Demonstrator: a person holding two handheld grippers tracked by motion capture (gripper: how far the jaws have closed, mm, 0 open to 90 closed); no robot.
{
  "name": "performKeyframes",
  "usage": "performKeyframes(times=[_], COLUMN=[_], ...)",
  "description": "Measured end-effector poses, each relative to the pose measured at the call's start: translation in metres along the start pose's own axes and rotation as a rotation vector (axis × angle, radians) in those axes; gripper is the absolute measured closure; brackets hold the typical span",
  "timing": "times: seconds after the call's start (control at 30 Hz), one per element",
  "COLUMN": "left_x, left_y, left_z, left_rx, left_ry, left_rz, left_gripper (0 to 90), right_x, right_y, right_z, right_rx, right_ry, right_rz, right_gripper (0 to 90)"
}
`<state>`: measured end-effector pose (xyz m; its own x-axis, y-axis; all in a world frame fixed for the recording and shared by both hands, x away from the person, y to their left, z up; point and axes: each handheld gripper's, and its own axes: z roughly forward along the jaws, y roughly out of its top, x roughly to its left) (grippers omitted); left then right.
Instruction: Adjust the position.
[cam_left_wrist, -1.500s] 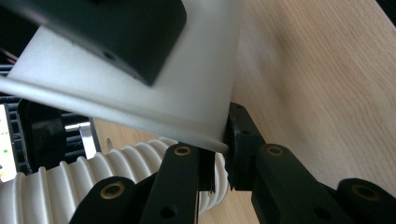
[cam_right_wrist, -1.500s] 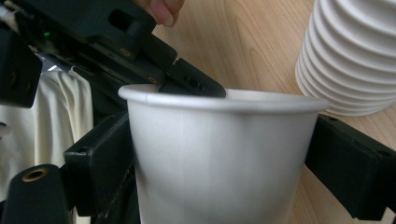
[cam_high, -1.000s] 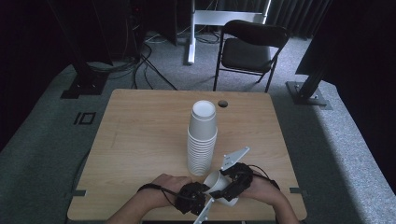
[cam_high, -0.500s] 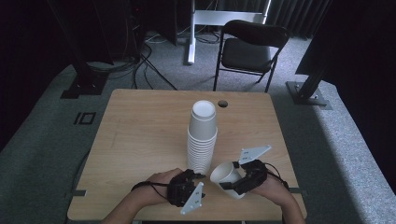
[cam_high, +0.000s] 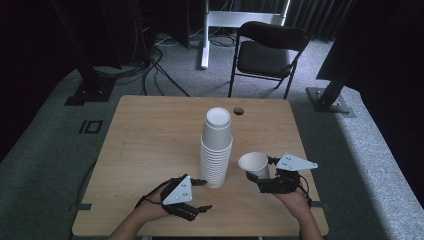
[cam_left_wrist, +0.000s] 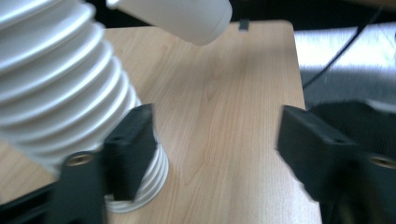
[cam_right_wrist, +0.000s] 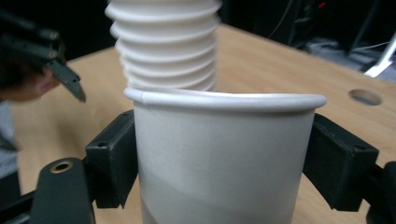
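Right tongs (cam_high: 264, 177) clasp a paper cup (cam_high: 254, 164); left tongs (cam_high: 196, 196) gape beside the cup stack (cam_high: 216, 147).

Count, high view: one stack of white paper cups (cam_high: 216, 150) — individual cups too tightly nested to number exactly, about a dozen rims showing. One single white cup (cam_high: 254, 165) apart from the stack. Two grippers — left gripper (cam_high: 197, 195), right gripper (cam_high: 262, 175). One wooden table (cam_high: 150, 150). One black folding chair (cam_high: 267, 52).

Our left tool (cam_high: 192, 196) and right tool (cam_high: 263, 176) are black, each topped by a grey three-cornered plate; brass-coloured screw sockets mark the jaws.
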<state>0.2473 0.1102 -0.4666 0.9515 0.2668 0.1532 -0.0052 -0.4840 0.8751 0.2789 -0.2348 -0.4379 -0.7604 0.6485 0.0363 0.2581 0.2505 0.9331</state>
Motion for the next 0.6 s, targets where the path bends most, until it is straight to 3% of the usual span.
performKeyframes(times=[0.03,0.07,0.1,0.13,0.17,0.2,0.23,0.3,0.33,0.4,0.43,0.53,0.6], left_x=[0.002,0.005,0.009,0.016,0.019,0.019,0.022,0.026,0.029,0.031,0.033,0.041,0.044], left_y=[-0.004,-0.008,-0.012,-0.022,-0.027,-0.027,-0.032,-0.039,-0.044,-0.048,-0.051,-0.065,-0.072], left_z=[-0.002,-0.003,-0.005,-0.008,-0.011,-0.011,-0.013,-0.016,-0.019,-0.021,-0.023,-0.033,-0.038], left_rx=[-0.017,-0.026,-0.028,-0.027,-0.028,-0.028,-0.036,-0.015,0.003,-0.002,-0.001,0.014,0.018], left_ry=[0.006,0.016,0.044,0.074,0.100,0.100,0.118,0.182,0.245,0.261,0.277,0.368,0.408], left_rz=[-0.040,-0.086,-0.125,-0.207,-0.241,-0.241,-0.267,-0.302,-0.335,-0.350,-0.377,-0.462,-0.492], left_gripper=[13.1,13.1,7.0,2.9,1.6,1.5,1.5,1.5,1.5,1.5,1.5,1.6,1.6], right_x=[-0.004,-0.004,-0.006,-0.008,-0.009,-0.011,-0.011,-0.015,-0.016,-0.018,-0.018,-0.020,-0.022], right_y=[-0.002,-0.002,-0.005,-0.006,-0.008,-0.010,-0.010,-0.015,-0.016,-0.019,-0.019,-0.022,-0.022], right_z=[-0.002,-0.002,-0.003,-0.002,-0.002,-0.002,-0.002,-0.002,-0.001,0.000,0.000,0.003,0.003], right_rx=[-0.029,-0.029,-0.051,-0.049,-0.056,-0.067,-0.067,-0.081,-0.078,-0.082,-0.082,-0.080,-0.081], right_ry=[-0.032,-0.032,-0.075,-0.080,-0.097,-0.108,-0.108,-0.120,-0.115,-0.131,-0.131,-0.150,-0.141], right_rz=[0.009,0.009,0.006,0.007,0.011,0.017,0.017,0.034,0.045,0.049,0.049,0.051,0.059], right_gripper=[19.8,19.8,19.8,19.8,19.8,19.8,19.8,19.8,19.8,19.8,19.8,19.8,19.7])
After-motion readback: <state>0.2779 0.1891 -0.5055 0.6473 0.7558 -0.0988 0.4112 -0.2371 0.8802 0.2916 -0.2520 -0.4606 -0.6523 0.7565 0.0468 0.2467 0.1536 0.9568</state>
